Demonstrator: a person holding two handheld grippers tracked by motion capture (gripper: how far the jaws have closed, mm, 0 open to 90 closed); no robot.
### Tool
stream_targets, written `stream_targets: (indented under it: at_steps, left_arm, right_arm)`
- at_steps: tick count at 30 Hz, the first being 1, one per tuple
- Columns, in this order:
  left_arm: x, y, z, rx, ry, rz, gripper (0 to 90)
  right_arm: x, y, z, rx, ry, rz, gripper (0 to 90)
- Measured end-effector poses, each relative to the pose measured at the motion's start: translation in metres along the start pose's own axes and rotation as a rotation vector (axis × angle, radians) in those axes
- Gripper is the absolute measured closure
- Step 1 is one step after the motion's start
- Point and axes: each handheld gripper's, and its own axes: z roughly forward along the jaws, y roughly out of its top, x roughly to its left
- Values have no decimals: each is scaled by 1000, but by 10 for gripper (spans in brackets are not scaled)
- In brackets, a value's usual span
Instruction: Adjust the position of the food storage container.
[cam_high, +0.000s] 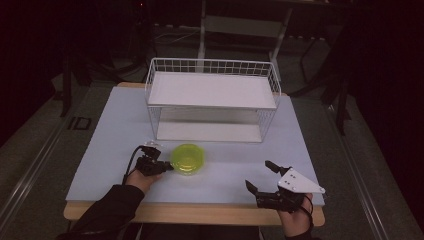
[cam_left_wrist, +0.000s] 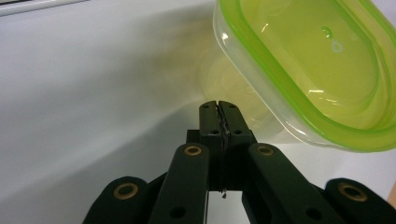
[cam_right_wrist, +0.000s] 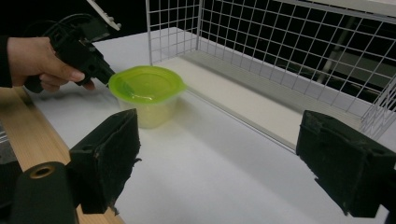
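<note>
A clear round container with a lime-green lid (cam_high: 188, 159) stands on the white tabletop (cam_high: 115, 130), in front of the wire rack. My left gripper (cam_high: 169, 167) is at its left side, jaws pressed together with nothing between them. In the left gripper view the shut tips (cam_left_wrist: 218, 106) sit just beside the container (cam_left_wrist: 317, 70), under its rim; whether they touch it I cannot tell. My right gripper (cam_high: 258, 174) rests near the front right edge, wide open and empty. In the right gripper view its pads (cam_right_wrist: 109, 154) frame the container (cam_right_wrist: 147, 88) and the left gripper (cam_right_wrist: 105, 74).
A white wire rack (cam_high: 212, 100) with an upper shelf and a lower shelf stands at the back of the table, its open side facing me. The rack's mesh (cam_right_wrist: 289, 60) rises close behind the container. The table's wooden front edge (cam_high: 200, 212) runs below both hands.
</note>
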Motion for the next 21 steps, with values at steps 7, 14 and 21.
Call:
stream_targets:
  at_steps: [7,14,21]
  left_arm:
    - [-24,13,24,7,-43,15,900]
    - [-43,23,39,22,-60,43,900]
    - [-48,32,50,33,-53,57,900]
  right_arm:
    - [0,0,-1,-3,1,-3,134]
    - [-2,0,-1,-2,6,0,134]
    - [-2,-1,-1,1,11,-2,134]
